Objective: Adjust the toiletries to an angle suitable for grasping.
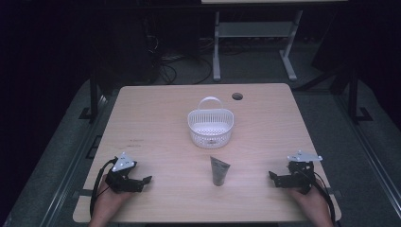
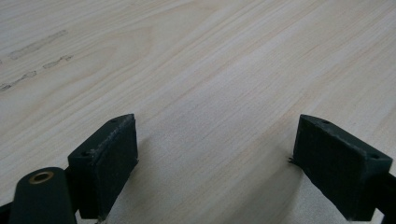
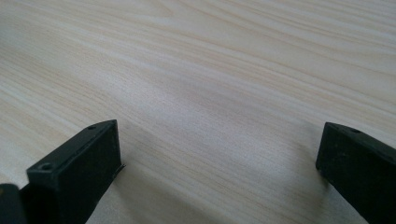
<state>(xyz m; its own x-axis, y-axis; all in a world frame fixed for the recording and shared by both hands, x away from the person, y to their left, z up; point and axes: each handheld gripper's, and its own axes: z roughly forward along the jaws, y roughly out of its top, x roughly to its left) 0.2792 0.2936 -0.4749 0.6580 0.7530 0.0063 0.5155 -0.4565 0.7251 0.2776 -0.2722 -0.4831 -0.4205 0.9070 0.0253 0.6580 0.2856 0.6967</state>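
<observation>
Tube (image 1: 219, 171) lies on the worktop (image 1: 161, 123) near its front edge, about midway between the two hand-held grippers and well apart from each. It is grey, with its wide flat end toward the basket (image 1: 211, 124) and its narrow cap end toward the person. The basket stands just beyond it, near the middle of the worktop: white, oval, with perforated walls and a loop handle (image 1: 210, 100) rising at its far side. Nothing can be seen inside it from the high view. A round dark hole (image 1: 237, 96) sits in the worktop behind and to the right of the basket.

The left hand-held gripper (image 1: 147, 180) rests low at the front left of the worktop, pointing inward toward the tube, a hand (image 1: 108, 199) holding it from below. Its own view shows the two black jaws spread wide with bare wood grain between them, so it is released and holds nothing. The right hand-held gripper (image 1: 271, 175) sits at the front right, also pointing inward, held by the other hand (image 1: 312, 202). Its jaws likewise stand wide apart over bare wood, released. Faint grey marks (image 2: 37, 53) show on the wood ahead of the left one.
</observation>
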